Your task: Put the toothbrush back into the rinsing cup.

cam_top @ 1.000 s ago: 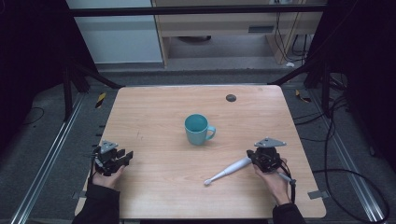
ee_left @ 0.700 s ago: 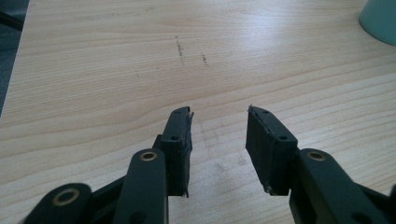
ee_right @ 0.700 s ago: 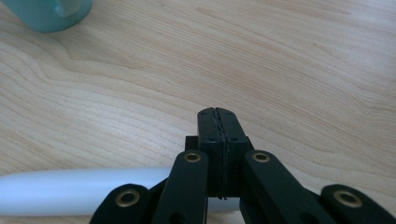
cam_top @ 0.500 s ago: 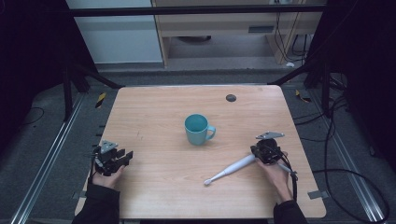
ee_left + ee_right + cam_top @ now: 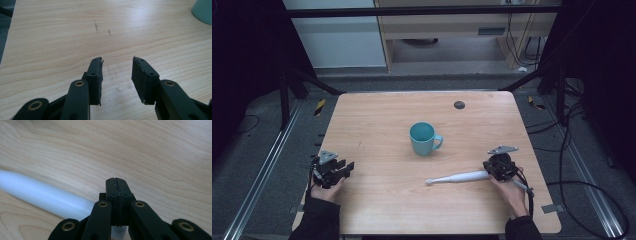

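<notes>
A teal mug (image 5: 424, 138) stands upright at the middle of the wooden table (image 5: 377, 120). In front of it and to the right lies a white toothbrush-like stick (image 5: 457, 177), thin end to the left. My right gripper (image 5: 498, 167) sits at its thick right end. In the right gripper view that gripper (image 5: 117, 181) is shut, its pads pressed together with nothing between the tips, and the blurred white stick (image 5: 42, 195) runs in from the left and passes under the jaws. My left gripper (image 5: 343, 168) rests open near the table's left edge, its jaws (image 5: 117, 62) apart over bare wood.
A small dark round spot (image 5: 459, 104) marks the table's far side. The mug's edge (image 5: 203, 11) shows at the top right of the left gripper view. Metal frame rails and cables run along the floor on both sides.
The right gripper rose a little, then came back down. The white stick swung with it: its thin left end moved away from me and it now lies almost level across the table. The left gripper stayed still.
</notes>
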{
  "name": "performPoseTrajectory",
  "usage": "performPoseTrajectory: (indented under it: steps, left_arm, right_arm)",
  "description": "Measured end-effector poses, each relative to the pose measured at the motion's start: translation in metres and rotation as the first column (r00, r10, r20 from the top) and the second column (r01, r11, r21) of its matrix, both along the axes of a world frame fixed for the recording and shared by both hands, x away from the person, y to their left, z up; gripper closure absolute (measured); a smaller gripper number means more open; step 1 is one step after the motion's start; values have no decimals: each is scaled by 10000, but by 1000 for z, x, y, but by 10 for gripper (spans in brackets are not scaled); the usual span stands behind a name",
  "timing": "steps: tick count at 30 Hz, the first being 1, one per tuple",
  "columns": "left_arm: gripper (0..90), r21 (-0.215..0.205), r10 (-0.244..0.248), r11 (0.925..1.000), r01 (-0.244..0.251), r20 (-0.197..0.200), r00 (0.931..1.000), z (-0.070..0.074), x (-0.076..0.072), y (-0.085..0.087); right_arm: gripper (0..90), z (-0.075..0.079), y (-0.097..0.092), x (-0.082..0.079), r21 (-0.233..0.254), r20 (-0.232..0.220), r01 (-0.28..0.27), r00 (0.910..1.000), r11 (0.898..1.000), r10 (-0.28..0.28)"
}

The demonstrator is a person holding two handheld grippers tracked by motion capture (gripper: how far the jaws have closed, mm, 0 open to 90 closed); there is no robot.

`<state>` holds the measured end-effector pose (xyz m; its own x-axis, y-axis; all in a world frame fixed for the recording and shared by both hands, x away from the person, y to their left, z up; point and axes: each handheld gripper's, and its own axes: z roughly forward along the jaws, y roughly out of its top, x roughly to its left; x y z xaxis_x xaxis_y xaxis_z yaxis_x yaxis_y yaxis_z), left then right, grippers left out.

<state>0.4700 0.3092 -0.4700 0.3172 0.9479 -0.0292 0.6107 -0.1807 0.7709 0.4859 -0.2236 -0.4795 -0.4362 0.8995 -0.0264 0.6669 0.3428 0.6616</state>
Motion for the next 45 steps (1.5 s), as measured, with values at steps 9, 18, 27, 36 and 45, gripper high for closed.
performPoseTrajectory:
  steps: [9,18,27,36,45]
  left_arm:
    - [600,-8,1,10000,-1,32,10000,1,-1,0]
    - [600,19,-16,10000,16,41,10000,1,-1,0]
    - [601,15,-18,10000,18,56,10000,2,-2,0]
    - [601,-30,8,10000,-7,89,10000,2,-2,0]
    - [601,-2,-4,10000,4,76,10000,2,-2,0]
  right_arm:
    - [899,2,7,-9,-423,-78,-366,9993,9984,363]
    - [899,0,2,-15,-394,-185,-308,9994,9988,301]
    - [898,2,-3,-24,-396,-286,-334,9991,9987,323]
    - [894,0,-2,-33,-507,-490,-551,9974,9972,527]
    - [890,1,-5,-38,-418,-396,-589,9976,9974,573]
